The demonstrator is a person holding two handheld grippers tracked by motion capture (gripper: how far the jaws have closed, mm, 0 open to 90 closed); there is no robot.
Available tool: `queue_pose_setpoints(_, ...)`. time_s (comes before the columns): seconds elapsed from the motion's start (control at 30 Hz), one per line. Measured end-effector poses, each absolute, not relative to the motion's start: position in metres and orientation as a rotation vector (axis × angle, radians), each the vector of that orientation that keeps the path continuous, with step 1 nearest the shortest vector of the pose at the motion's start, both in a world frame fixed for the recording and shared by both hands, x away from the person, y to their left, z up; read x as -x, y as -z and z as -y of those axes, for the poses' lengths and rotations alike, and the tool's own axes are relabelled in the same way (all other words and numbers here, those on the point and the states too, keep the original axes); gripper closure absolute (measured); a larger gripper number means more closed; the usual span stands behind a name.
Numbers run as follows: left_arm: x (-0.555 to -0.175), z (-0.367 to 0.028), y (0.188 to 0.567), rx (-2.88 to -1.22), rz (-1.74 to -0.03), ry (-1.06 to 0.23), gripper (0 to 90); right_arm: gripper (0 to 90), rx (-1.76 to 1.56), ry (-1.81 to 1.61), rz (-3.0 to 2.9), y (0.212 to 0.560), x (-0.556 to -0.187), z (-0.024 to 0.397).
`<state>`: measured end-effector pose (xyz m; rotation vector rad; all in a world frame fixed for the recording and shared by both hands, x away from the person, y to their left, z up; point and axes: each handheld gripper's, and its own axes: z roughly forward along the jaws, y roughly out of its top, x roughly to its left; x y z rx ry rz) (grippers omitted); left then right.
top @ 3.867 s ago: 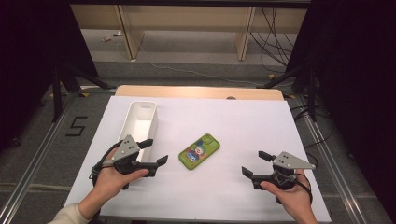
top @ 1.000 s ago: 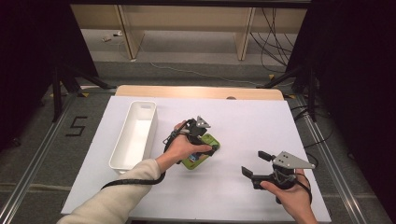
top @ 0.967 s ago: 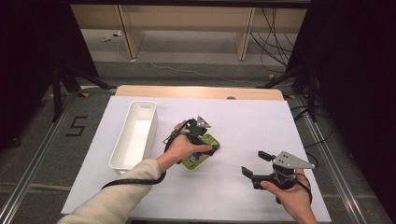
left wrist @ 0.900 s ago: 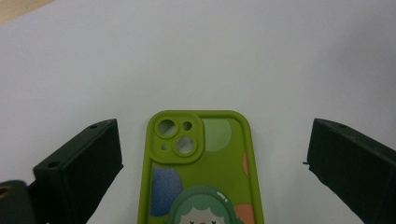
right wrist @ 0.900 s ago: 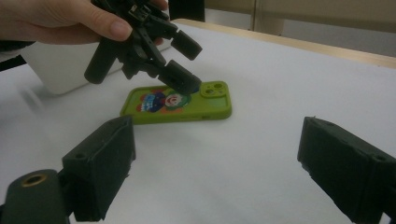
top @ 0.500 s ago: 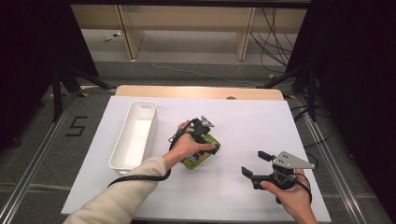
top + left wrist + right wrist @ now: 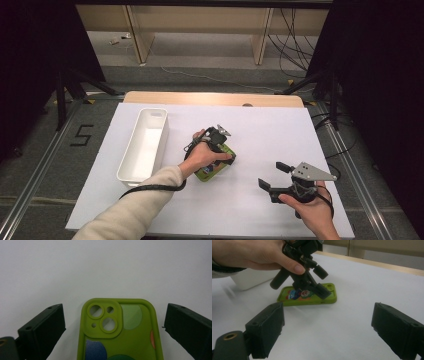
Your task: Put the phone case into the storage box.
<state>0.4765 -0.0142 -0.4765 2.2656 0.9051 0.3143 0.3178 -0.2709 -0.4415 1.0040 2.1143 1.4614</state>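
Observation:
A green phone case [image 7: 216, 168] with a cartoon print lies flat in the middle of the white table. My left gripper [image 7: 223, 146] is tilted down over its far end, open. In the left gripper view the jaws stand wide apart on either side of the case's camera end [image 7: 120, 327], not touching it. The right gripper view shows the left gripper [image 7: 322, 281] in a hand, just above the case [image 7: 308, 296]. My right gripper [image 7: 274, 176] rests at the near right, open and with nothing between its jaws [image 7: 328, 322].
A long white tray [image 7: 131, 145] stands left of the case, nothing in it. The table's wooden back edge [image 7: 215, 97] runs behind the white sheet. Black stands and cables sit on the floor beyond.
The left hand has come from the near left of the table to the phone case and tipped its open gripper down over it. The right gripper has stayed put.

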Motion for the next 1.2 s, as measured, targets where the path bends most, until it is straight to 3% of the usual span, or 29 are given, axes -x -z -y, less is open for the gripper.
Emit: queue_pose_setpoints(1.2,-0.486,0.021,0.489,-2.308,-0.955,-0.271,2.5,12.4,-1.004,-1.459,-2.119,0.442,-0.318,0.271)
